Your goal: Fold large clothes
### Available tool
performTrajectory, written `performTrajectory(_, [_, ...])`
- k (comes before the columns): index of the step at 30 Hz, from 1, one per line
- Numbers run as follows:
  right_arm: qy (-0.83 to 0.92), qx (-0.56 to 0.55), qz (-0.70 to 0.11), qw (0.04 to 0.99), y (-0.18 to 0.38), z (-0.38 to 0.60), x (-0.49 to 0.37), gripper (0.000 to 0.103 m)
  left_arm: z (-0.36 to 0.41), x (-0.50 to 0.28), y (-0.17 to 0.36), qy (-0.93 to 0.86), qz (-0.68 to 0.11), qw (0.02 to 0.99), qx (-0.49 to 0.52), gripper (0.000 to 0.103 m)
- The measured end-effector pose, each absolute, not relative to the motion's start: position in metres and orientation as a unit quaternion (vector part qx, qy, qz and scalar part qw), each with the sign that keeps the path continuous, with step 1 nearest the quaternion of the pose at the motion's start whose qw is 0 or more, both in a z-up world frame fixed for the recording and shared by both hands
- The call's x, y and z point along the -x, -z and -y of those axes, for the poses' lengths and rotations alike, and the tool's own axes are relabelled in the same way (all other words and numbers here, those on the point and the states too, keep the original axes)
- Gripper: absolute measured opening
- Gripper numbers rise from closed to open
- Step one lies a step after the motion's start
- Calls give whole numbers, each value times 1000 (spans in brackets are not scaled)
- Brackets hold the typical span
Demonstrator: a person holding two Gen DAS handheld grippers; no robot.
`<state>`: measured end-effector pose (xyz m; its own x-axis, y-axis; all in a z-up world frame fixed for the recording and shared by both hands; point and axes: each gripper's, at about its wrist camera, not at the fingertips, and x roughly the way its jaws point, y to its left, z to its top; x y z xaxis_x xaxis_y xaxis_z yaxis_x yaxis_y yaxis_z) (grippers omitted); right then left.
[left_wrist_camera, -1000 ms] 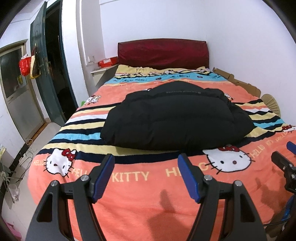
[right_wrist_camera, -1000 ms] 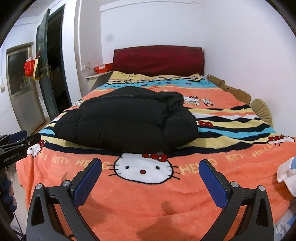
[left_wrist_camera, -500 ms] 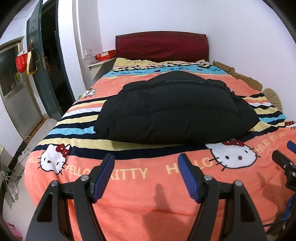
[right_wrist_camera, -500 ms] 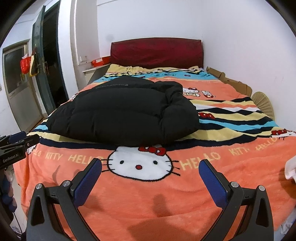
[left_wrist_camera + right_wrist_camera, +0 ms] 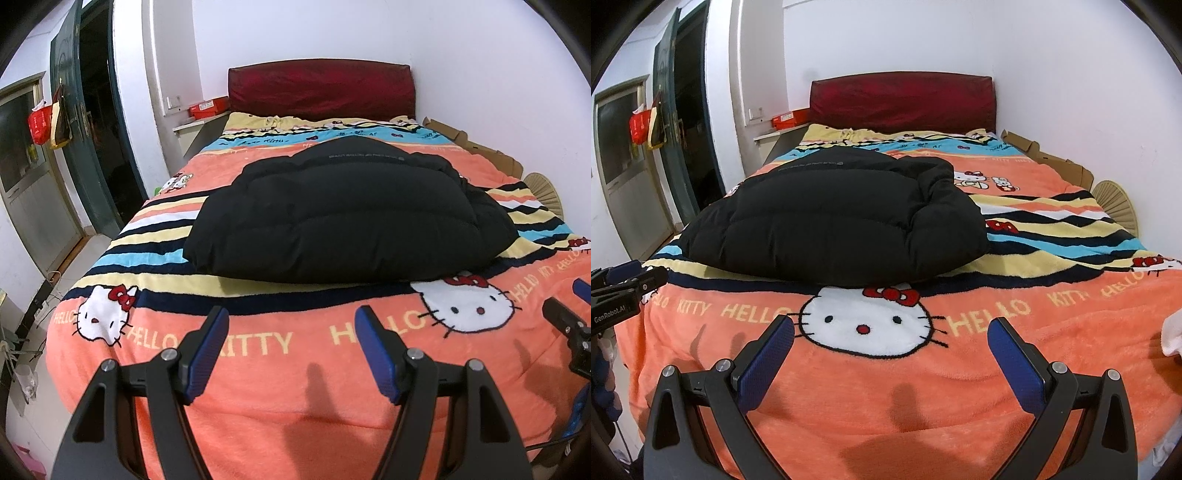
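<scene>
A black puffer jacket [image 5: 347, 214] lies folded into a thick bundle in the middle of the bed, on an orange Hello Kitty blanket [image 5: 280, 373]. It also shows in the right wrist view [image 5: 831, 225]. My left gripper [image 5: 291, 325] is open and empty, above the blanket's near edge, short of the jacket. My right gripper [image 5: 892, 332] is open wide and empty, over the Hello Kitty face [image 5: 864, 321] in front of the jacket. Each gripper shows at the edge of the other's view.
A red headboard [image 5: 321, 88] stands at the far end against the white wall. Flattened cardboard [image 5: 1049, 158] and a straw fan [image 5: 1115, 203] lie along the bed's right side. A dark green door [image 5: 77, 122] stands open at left. A white cloth [image 5: 1172, 332] is at the right edge.
Both grippers have moved slightly closer to the bed and lower; the jacket looks larger. Both stay open. The jacket has not moved.
</scene>
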<state>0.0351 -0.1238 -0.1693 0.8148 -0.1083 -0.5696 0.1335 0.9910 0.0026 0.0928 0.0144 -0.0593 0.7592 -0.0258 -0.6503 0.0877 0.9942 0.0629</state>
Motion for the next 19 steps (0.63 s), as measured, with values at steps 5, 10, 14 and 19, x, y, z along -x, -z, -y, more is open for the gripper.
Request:
performTrajectory(5, [64,-20,-298,952,170,124,-36,103,-15,-93,60,30,-345,937,-45,69])
performTrajectory(10, [67,-20,-297,952,169,124,-35,103,-15,-93,60,31,-344,938,-46,69])
performTrajectory(14, [67,-18,-297,952,169,125,-35,103,-16,-92,58,31,-343,938,-46,69])
performTrajectory(19, [68,-18,-297,952,169,125,-35,103,-15,-92,58,32,-343,938,-46,69])
